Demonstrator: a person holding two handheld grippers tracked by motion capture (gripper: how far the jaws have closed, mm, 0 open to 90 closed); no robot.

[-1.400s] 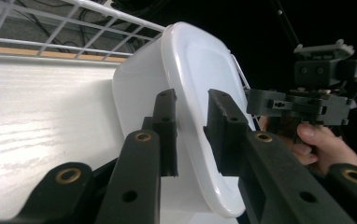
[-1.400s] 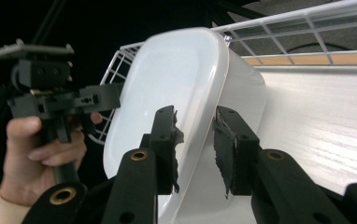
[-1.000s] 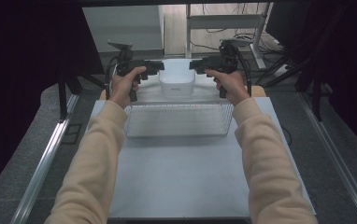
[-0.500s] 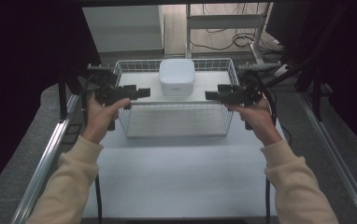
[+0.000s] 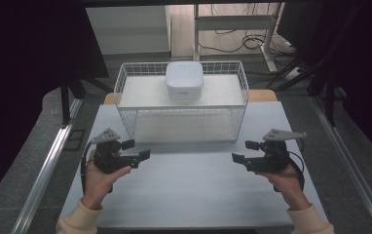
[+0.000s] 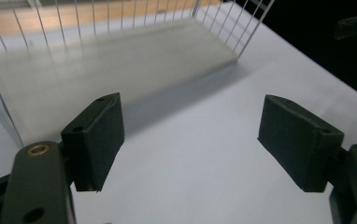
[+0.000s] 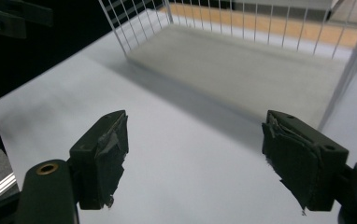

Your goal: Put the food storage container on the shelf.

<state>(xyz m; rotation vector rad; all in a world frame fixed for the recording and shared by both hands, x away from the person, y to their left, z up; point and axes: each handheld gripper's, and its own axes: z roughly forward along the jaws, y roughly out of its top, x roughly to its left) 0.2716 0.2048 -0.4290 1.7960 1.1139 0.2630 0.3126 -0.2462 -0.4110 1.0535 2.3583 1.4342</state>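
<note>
A white two-tier wire rack [image 5: 181, 105] stands at the back middle of the white table [image 5: 189, 195]. A white rounded box [image 5: 184, 80] sits on its top shelf. My left gripper [image 5: 136, 149] hovers low over the table in front of the rack's left end, pointing right. My right gripper [image 5: 245, 151] mirrors it at the right, pointing left. Both have just been opening their jaws and stand open with nothing between them. The left gripper view shows the left gripper [image 6: 190, 135] and the rack's lower shelf [image 6: 111, 60]; the right gripper view shows the right gripper [image 7: 195, 154] and that shelf [image 7: 242, 65].
A wooden board [image 5: 262, 95] pokes out behind the rack. Metal rails [image 5: 47, 165] run along the floor on both sides of the table. Dark curtains flank the scene, and a desk frame with cables [image 5: 232, 44] stands behind.
Both hands have come away from the white box on the rack's top, moved apart and toward the person, and dropped low over the table. The box stays on the shelf.
</note>
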